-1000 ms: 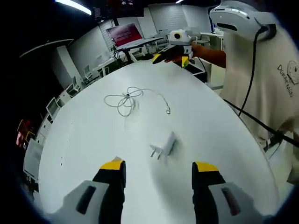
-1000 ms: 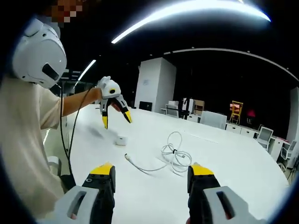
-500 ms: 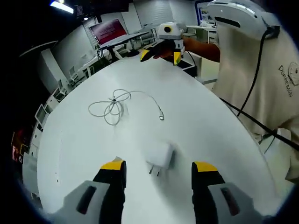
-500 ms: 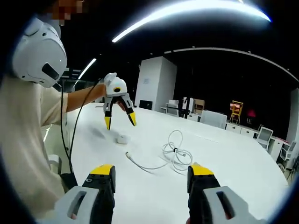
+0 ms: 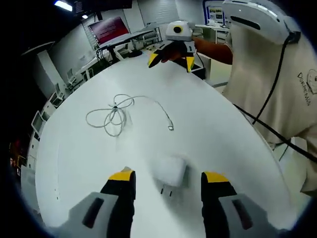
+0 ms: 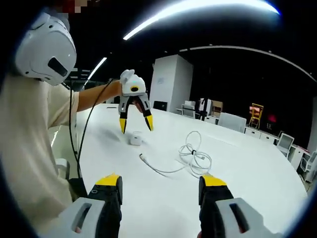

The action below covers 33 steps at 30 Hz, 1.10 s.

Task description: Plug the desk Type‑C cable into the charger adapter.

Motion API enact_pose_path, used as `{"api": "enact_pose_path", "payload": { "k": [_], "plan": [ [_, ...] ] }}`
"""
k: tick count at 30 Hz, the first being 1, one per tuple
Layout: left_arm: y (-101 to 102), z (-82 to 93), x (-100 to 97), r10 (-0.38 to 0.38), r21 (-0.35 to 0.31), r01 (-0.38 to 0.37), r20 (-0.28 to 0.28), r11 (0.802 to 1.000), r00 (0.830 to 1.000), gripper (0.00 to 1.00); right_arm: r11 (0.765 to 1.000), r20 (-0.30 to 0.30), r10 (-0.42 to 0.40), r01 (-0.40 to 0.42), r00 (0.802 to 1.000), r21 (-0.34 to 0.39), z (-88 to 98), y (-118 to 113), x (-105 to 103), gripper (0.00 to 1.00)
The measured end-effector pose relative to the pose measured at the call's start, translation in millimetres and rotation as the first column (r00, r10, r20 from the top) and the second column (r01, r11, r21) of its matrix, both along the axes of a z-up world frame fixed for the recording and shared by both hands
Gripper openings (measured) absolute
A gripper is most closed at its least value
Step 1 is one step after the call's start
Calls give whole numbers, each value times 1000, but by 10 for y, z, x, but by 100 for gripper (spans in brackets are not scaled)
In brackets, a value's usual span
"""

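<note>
A white charger adapter lies on the white table with its prongs toward me, between the jaws of my open left gripper, which hangs just above it. A white Type‑C cable lies coiled farther off, its plug end pointing toward the adapter. In the right gripper view my open right gripper hovers over the table with nothing between its jaws. There the left gripper hangs over the adapter, and the cable lies to the right.
The person in a beige shirt stands at the table's edge, a black cord hanging at their side. Desks, chairs and a red screen fill the dim room beyond. The right gripper hovers at the table's far side.
My left gripper has come forward and down over the adapter, which now sits between its jaws. The right gripper has shifted slightly; the cable and adapter lie as before.
</note>
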<state>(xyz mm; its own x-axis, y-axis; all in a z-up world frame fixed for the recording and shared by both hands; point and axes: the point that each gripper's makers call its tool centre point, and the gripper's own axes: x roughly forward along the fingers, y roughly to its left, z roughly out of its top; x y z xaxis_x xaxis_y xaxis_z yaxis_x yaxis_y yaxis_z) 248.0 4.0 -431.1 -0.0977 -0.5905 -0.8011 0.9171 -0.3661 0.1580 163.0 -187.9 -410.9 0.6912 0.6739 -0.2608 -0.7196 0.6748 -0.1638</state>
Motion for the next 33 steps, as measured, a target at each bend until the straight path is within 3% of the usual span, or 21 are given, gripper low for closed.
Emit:
{"api": "enact_pose_path", "payload": {
  "k": [19,21,24,33],
  "plan": [
    [-61,-226,26,29,17,-28,-72,999,997,41,1000,0,5,-5,1000,-14,-2,33,-34,63],
    [-65,-233,15,38,13,-37,-79,999,996,36,1000,0,4,-4,1000,-14,-1,39,-30,63],
    [-70,-259,6,102,4,-102,-144,995,984,30,1000,10,12,-12,1000,-12,11,67,-31,63],
    [-65,-272,87,157,-40,-167,-181,985,971,26,1000,17,26,-26,1000,7,9,125,-17,62]
  ]
}}
